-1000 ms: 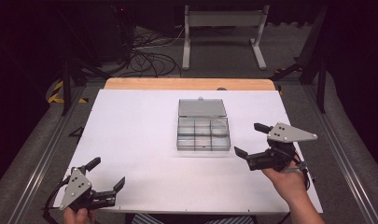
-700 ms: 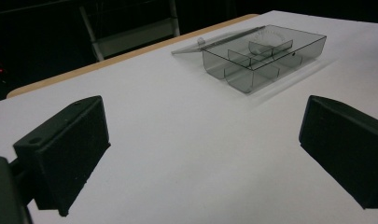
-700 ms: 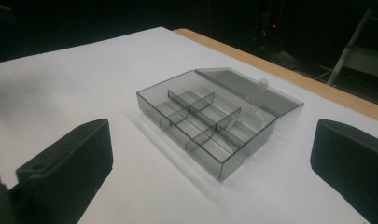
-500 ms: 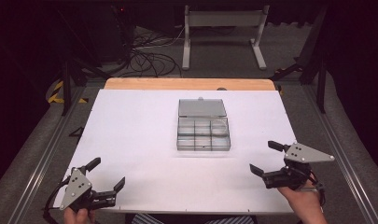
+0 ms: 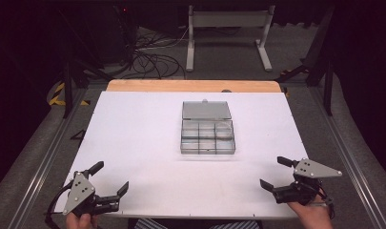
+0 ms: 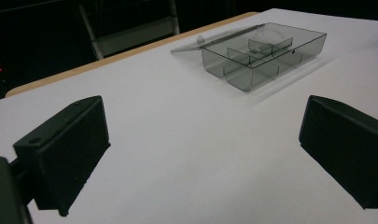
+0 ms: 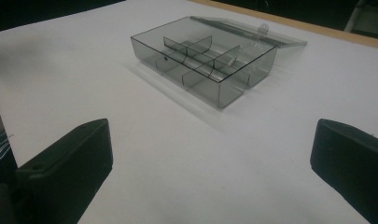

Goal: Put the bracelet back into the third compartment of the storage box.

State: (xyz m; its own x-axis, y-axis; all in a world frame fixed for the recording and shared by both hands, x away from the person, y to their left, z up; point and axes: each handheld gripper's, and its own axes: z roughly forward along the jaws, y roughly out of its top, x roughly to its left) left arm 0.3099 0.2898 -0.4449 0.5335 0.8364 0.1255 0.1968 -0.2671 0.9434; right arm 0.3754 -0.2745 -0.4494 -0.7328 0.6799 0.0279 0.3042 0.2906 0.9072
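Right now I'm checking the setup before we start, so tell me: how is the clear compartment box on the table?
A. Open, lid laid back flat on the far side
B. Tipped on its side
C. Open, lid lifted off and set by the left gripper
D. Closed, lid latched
A: the box sits upright with its dividers exposed, and its lid lies flat behind it, toward the table's far edge.

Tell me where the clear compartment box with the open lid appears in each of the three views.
High view: compartment box at the table's centre, between both grippers.
Left gripper view: upper right, beyond the jaws.
Right gripper view: upper centre.
Shared landmark: its open lid, lying flat toward the table's wooden edge.
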